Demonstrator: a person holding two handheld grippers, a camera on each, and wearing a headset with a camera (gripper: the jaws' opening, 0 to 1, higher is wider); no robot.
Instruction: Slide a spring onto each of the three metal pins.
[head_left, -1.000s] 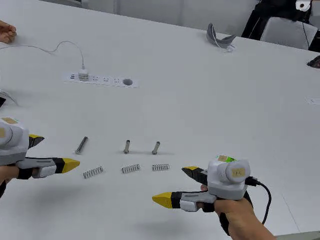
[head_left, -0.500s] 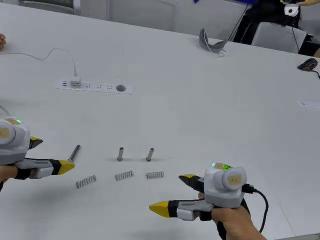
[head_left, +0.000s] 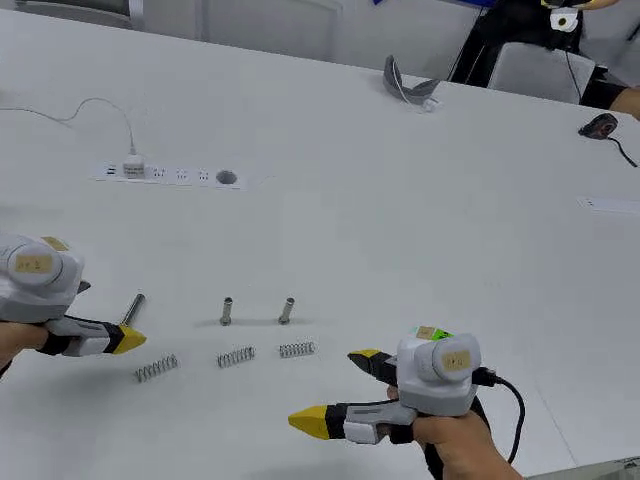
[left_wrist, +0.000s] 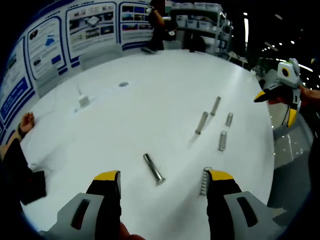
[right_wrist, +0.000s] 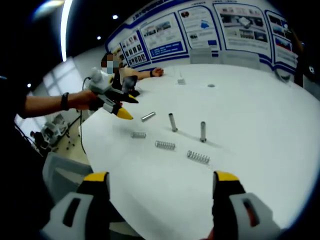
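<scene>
Left tool (left_wrist: 164, 176) is held with its two yellow-tipped jaws spread wide and nothing between them. In the left gripper view the lying pin (left_wrist: 153, 168) rests flat on the white surface (head_left: 400, 220) just ahead of the gap, and the left spring (left_wrist: 205, 181) lies just beside the tip of the right-hand jaw. Right tool (head_left: 333, 390) is likewise wide apart and empty, held in a hand at the near edge of the surface, on the near side of the row of parts and clear of them. Beyond the lying pin, the other two pins stand upright side by side: the middle pin (head_left: 226, 311) and the right pin (head_left: 286, 310). On the near side of the pins, three springs lie on their sides in a loose row, each apart from its pin; besides the left spring there are the middle spring (head_left: 236, 356) and the right spring (head_left: 296, 349). Farther back a white power strip (head_left: 170, 174) lies on the surface with a charger (head_left: 133, 165) plugged into it and a thin cable (head_left: 80, 108) trailing away to the left. A grey curved object (head_left: 405, 85) sits near the far edge.
</scene>
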